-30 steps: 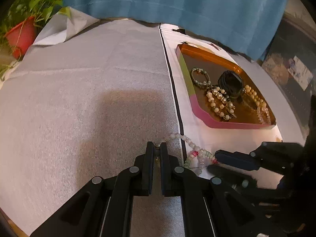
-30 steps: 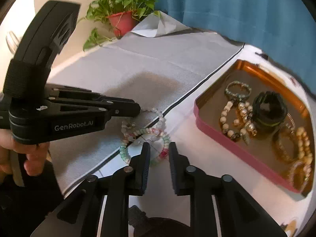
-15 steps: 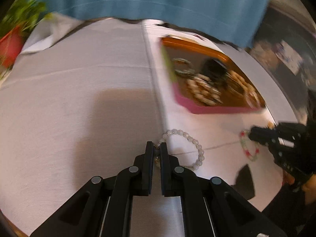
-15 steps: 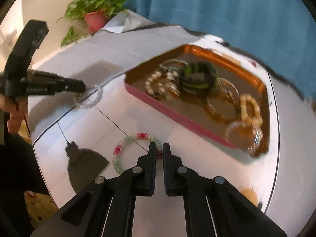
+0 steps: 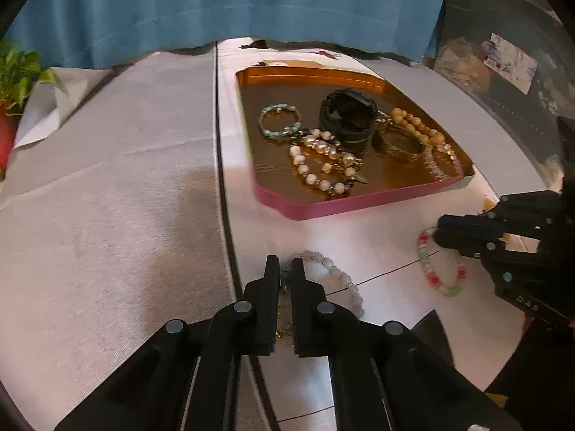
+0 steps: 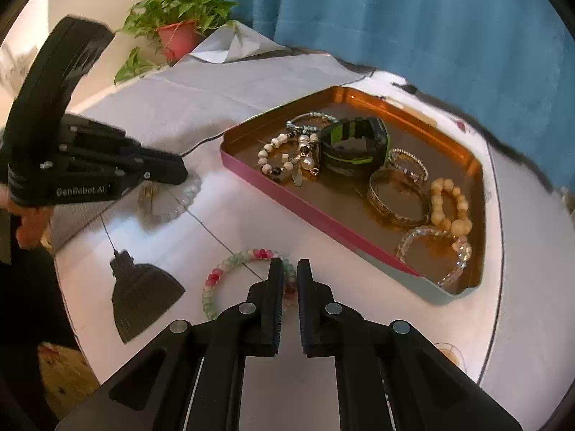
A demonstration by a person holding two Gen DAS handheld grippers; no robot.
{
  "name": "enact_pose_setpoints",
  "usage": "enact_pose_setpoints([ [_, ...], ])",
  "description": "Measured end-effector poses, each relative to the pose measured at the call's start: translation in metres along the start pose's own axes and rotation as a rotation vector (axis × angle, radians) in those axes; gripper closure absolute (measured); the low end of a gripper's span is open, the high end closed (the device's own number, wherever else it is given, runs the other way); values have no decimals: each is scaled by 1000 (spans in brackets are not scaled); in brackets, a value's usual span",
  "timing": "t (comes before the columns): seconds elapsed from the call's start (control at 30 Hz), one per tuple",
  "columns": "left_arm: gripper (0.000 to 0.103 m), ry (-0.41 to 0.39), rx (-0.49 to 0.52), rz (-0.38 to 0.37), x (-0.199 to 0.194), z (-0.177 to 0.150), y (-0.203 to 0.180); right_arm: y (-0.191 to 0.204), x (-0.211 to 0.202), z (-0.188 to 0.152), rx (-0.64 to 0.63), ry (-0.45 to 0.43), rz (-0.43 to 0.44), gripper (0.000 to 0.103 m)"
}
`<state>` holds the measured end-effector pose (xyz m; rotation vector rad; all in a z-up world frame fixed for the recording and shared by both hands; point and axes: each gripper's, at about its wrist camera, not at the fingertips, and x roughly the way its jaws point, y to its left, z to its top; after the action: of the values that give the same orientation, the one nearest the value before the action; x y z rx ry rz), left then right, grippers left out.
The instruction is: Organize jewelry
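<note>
Both grippers point steeply down at the white bench (image 5: 377,237), each clenched on its own bracelet. The left gripper (image 5: 285,269) reaches in from the near edge, just right of the black seam where the grey cloth (image 5: 107,197) ends; its 2 jaws are pinched on the near end of a pale bead bracelet (image 5: 345,280), whose loop lies flat on the bench to the right of the tips. In the right wrist view a hand (image 6: 28,222) is wrapped around that tool's handle at the far left. The right gripper (image 6: 290,269) comes in from the other side, tilted down the same way, jaws nearly together on a pink-and-green bead bracelet (image 6: 230,269) that lies flat in front of the tray (image 6: 309,208). The 2 bracelets lie well apart. The tray stands just beyond both, holding a dark watch band (image 6: 355,143), a gold bangle (image 6: 395,197) and several bead bracelets.
</note>
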<state>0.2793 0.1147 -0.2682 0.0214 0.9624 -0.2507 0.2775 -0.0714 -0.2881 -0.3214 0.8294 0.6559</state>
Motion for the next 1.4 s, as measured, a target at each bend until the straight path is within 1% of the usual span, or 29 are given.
enact_pose_setpoints([
  [0.13,100,13,-56,-64,1,3,-2,-2,3,5,28,13,-1,96],
  [0.23,100,29,-48,-104,3,4,-17,-6,2,8,102,-7,-5,96],
  [0.33,100,21,-11,-96,1,6,-35,-11,-4,11,155,-46,-12,96],
  [0.47,100,-9,-66,-107,-11,13,-47,-18,-15,14,245,-71,7,96],
  [0.57,100,-54,-96,-94,-31,19,-58,-13,-34,18,253,-101,-28,97],
  [0.63,100,-79,-111,-97,-47,20,-65,-8,-51,18,261,-117,-50,97],
  [0.73,100,-129,-95,-79,-76,21,-81,0,-80,11,294,-139,-79,97],
  [0.8,100,-162,-88,-88,-99,20,-92,6,-101,5,309,-155,-93,97],
  [1.0,100,-266,-78,-94,-162,7,-117,32,-180,-5,304,-244,-163,97],
  [1.13,100,-332,-90,-139,-203,-5,-128,49,-225,-5,282,-314,-199,97],
  [1.27,100,-396,-89,-144,-230,-10,-136,65,-261,-4,271,-378,-209,97],
  [1.4,100,-439,-73,-124,-243,-5,-140,72,-281,4,259,-426,-206,97],
])
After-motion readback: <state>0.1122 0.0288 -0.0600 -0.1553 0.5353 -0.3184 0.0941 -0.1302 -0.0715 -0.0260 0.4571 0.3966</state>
